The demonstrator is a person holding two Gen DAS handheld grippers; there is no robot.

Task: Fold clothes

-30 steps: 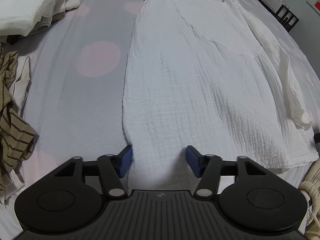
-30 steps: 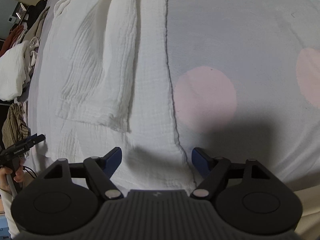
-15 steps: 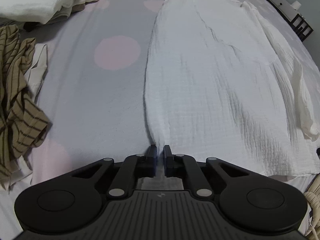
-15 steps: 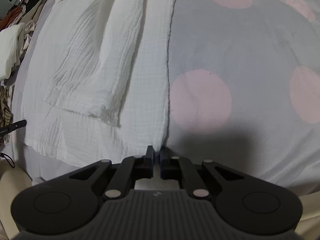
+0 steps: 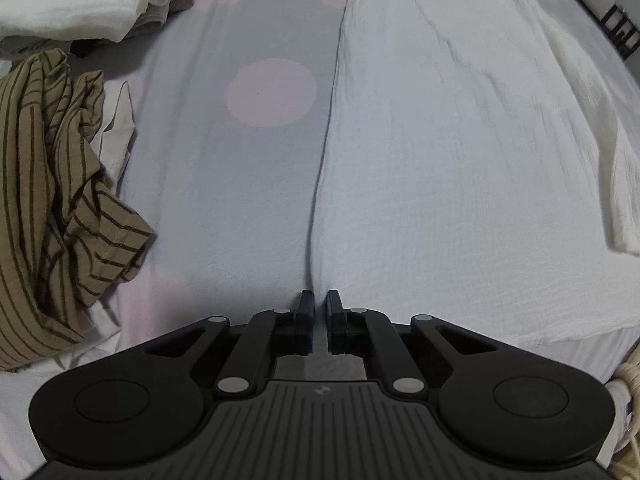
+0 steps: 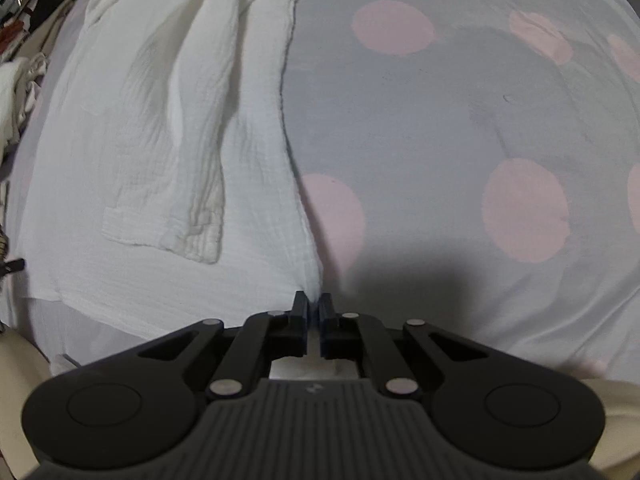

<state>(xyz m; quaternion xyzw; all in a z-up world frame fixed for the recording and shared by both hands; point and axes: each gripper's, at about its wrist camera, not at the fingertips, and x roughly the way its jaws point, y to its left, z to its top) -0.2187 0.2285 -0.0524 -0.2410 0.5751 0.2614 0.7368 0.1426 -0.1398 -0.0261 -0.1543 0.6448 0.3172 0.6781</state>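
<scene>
A white crinkled garment (image 5: 460,160) lies lengthwise on the grey bedsheet with pink dots (image 5: 240,168). My left gripper (image 5: 319,300) is shut on the garment's near left hem corner, with cloth pinched between the pads. In the right wrist view the same white garment (image 6: 160,140) fills the left half, one sleeve (image 6: 192,184) folded over its body. My right gripper (image 6: 314,302) is shut on the near right hem corner, and the edge rises slightly off the sheet there.
A tan striped garment (image 5: 48,200) lies crumpled at the left. Folded white and beige clothes (image 5: 88,0) are stacked at the far left. Dark furniture (image 5: 616,20) stands beyond the bed at the far right. The pink-dotted sheet (image 6: 480,140) stretches to the right.
Both grippers went from wide open to shut on the hem corners of the white garment. The right gripper has since lifted a little, pulling its corner up.
</scene>
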